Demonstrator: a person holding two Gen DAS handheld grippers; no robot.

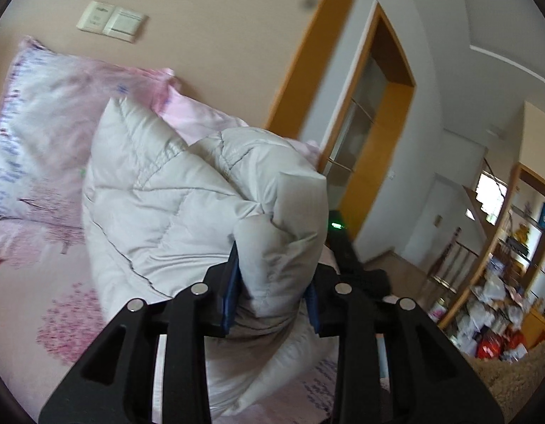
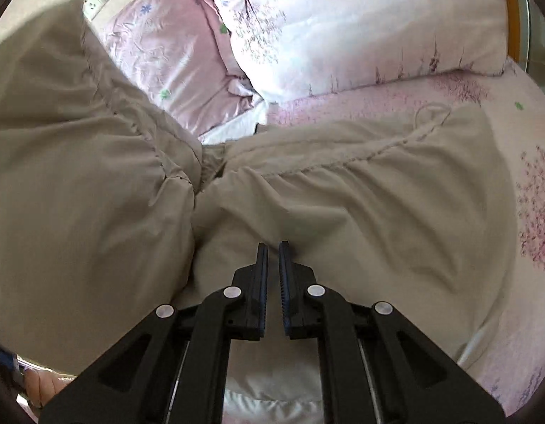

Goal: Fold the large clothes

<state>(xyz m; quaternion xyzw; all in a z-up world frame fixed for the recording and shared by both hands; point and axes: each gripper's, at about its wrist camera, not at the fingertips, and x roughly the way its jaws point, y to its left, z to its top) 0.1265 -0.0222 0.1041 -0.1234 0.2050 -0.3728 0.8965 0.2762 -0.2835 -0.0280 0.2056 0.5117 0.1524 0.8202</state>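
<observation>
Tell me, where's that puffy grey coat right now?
The coat lies on the pink bed below the pillow, one bunched part lifted in the left claw.

Bed, pink blossom-print sheet; padded jacket and pillows lying on it.

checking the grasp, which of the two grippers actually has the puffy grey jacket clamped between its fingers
The left gripper: a thick fold of the puffy pale grey quilted jacket fills the space between its blue pads. The right gripper is nearly closed with nothing between its fingers.
</observation>
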